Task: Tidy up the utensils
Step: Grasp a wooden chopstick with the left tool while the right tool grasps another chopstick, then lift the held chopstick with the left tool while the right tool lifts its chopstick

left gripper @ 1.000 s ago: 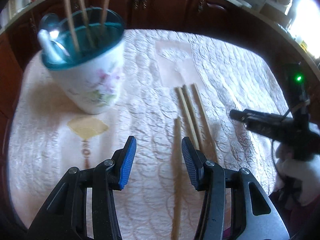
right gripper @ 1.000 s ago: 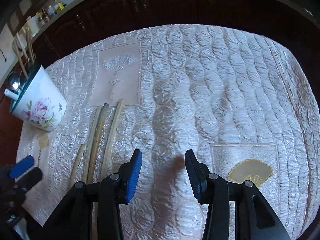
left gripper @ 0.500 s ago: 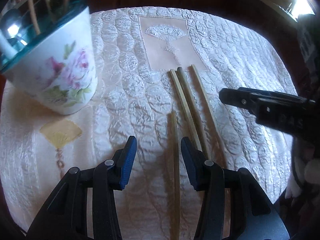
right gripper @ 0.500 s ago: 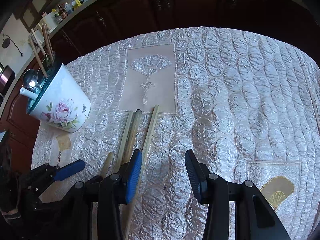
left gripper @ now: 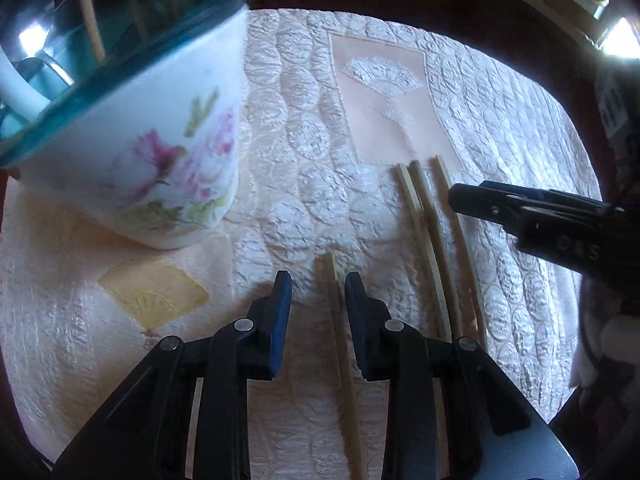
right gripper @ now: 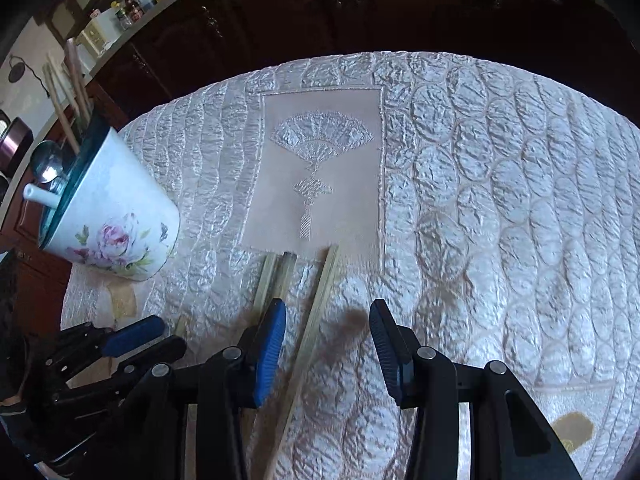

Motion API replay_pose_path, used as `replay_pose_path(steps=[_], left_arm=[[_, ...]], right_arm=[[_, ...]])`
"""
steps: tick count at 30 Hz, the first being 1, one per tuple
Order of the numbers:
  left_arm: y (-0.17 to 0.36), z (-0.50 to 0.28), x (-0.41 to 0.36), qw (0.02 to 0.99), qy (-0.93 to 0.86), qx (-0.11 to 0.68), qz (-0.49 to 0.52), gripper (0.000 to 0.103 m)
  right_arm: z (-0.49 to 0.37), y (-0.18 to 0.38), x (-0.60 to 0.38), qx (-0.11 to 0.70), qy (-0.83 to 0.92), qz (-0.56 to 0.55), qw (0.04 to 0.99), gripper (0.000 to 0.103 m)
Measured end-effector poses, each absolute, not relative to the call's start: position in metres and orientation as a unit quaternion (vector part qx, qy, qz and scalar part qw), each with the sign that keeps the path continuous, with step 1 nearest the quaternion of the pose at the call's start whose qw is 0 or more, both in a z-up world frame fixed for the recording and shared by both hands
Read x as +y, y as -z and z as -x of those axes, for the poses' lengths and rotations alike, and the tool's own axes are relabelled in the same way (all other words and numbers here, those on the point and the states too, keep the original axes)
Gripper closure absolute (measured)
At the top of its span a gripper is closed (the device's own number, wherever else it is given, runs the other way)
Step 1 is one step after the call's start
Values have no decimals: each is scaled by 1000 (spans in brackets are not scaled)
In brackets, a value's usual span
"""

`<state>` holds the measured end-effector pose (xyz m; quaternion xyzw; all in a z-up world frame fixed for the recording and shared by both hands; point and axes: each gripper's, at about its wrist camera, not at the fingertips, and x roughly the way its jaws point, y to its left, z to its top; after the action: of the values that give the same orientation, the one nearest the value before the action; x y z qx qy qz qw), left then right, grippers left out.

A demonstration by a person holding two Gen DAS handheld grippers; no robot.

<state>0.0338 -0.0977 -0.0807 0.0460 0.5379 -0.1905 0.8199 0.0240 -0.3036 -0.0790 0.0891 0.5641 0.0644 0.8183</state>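
Observation:
Four wooden chopsticks lie on the quilted cloth. One lone chopstick (left gripper: 338,328) runs between the blue pads of my left gripper (left gripper: 318,292). Its jaws are closing, with a gap still showing on each side of the stick. To the right lie three more chopsticks (left gripper: 430,224). The rightmost chopstick (right gripper: 316,320) passes between the pads of my right gripper (right gripper: 328,320), which are also closing and stand apart from it. The other two chopsticks (right gripper: 276,280) sit just left of its left pad. A floral cup (left gripper: 160,152) with a teal rim holds chopsticks and a spoon.
The cup (right gripper: 116,224) stands at the table's left side. My right gripper (left gripper: 520,216) shows at the right of the left wrist view, and my left gripper (right gripper: 132,336) at the lower left of the right wrist view. Dark wooden cabinets (right gripper: 360,12) lie beyond the table.
Both grippers have come down and forward onto the chopsticks. The left jaws have narrowed around the lone chopstick. The right gripper has shifted left until the rightmost chopstick lies between its pads.

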Motion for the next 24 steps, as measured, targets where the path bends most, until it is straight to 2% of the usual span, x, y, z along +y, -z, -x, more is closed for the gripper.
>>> replay_pose_path(steps=[4, 6, 10, 12, 13, 17, 24], left_arm=[[82, -36, -95, 819, 189, 540, -49, 76], [83, -38, -97, 818, 191, 541, -54, 76], [85, -37, -109, 817, 189, 536, -91, 77], [87, -35, -116, 818, 192, 531, -106, 85], [87, -35, -118, 818, 196, 530, -110, 95], [81, -39, -110, 816, 212, 533, -73, 98], [36, -28, -73, 838, 235, 493, -10, 99]], right_arm=[[-42, 89, -302, 571, -66, -93, 813, 73], [-49, 91, -301, 571, -68, -96, 812, 75], [-65, 99, -292, 573, -74, -88, 811, 87], [-68, 98, -293, 573, -83, -86, 811, 93], [-69, 97, -293, 573, -87, -89, 810, 93], [-62, 79, -300, 551, -100, -102, 822, 95], [-34, 34, -304, 501, -124, -118, 849, 97]])
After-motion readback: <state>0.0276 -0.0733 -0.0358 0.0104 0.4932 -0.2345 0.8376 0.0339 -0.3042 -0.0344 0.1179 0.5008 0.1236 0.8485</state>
